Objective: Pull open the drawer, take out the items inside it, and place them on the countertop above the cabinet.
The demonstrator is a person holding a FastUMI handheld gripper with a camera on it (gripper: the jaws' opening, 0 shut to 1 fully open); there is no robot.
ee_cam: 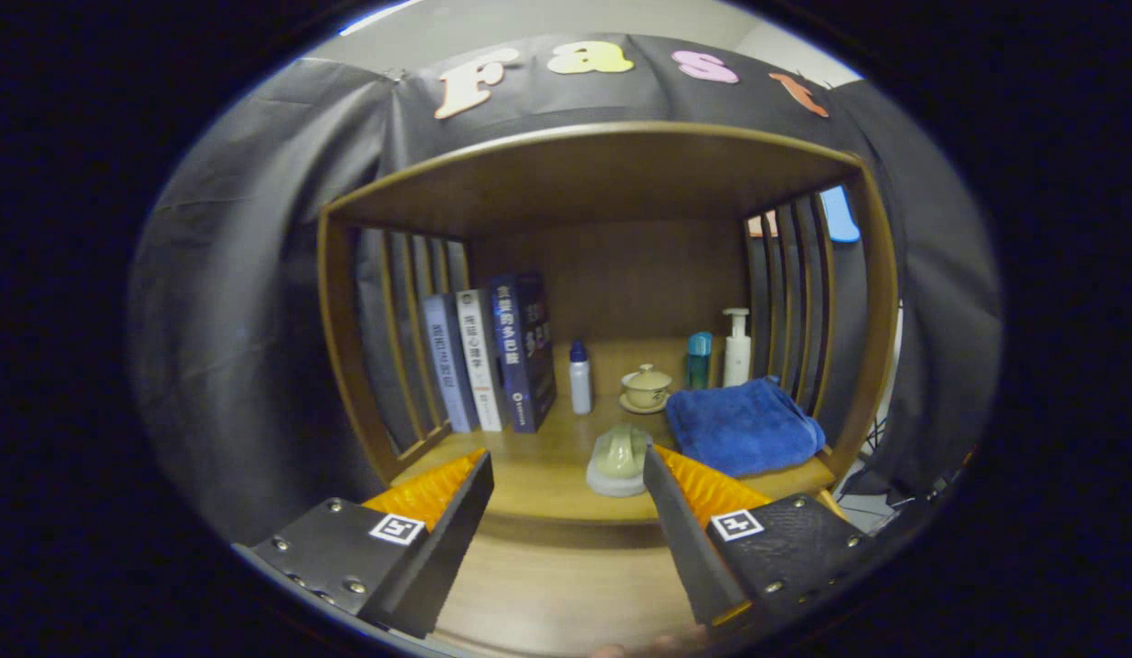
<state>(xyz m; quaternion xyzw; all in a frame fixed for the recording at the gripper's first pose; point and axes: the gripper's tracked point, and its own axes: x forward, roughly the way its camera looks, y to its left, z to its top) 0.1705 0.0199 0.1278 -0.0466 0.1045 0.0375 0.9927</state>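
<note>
My claw (566,475) hangs released, its two fingers spread wide with nothing between them but bare wood. Below and between them runs a plain wooden surface (566,585); I can't tell whether it is the drawer's front, its floor, or part of the cabinet, and I see no handle.

Just ahead of the fingers, hard by my right fingertip, a small pale green ceramic piece (618,457) sits on the countertop (529,480) near its front edge. I judge it to be something already taken out, though I can't be sure. To its right lies a folded blue towel (744,428), nearly touching the right fingertip from behind. Beyond these stand a lidded teacup on a saucer (646,387), a small white bottle with a blue cap (579,376), a teal bottle (699,360) and a white pump bottle (735,347) at the back. To the left, three books (492,361) stand upright against the slatted side.

As I read it, I am between transfers: empty-clawed and facing the shelf. The next move calls for tipping down toward the drawer, seeing whether anything is left inside, and closing on it squarely. If I set anything else up here, I should aim for the free wood left of the ceramic piece.
</note>
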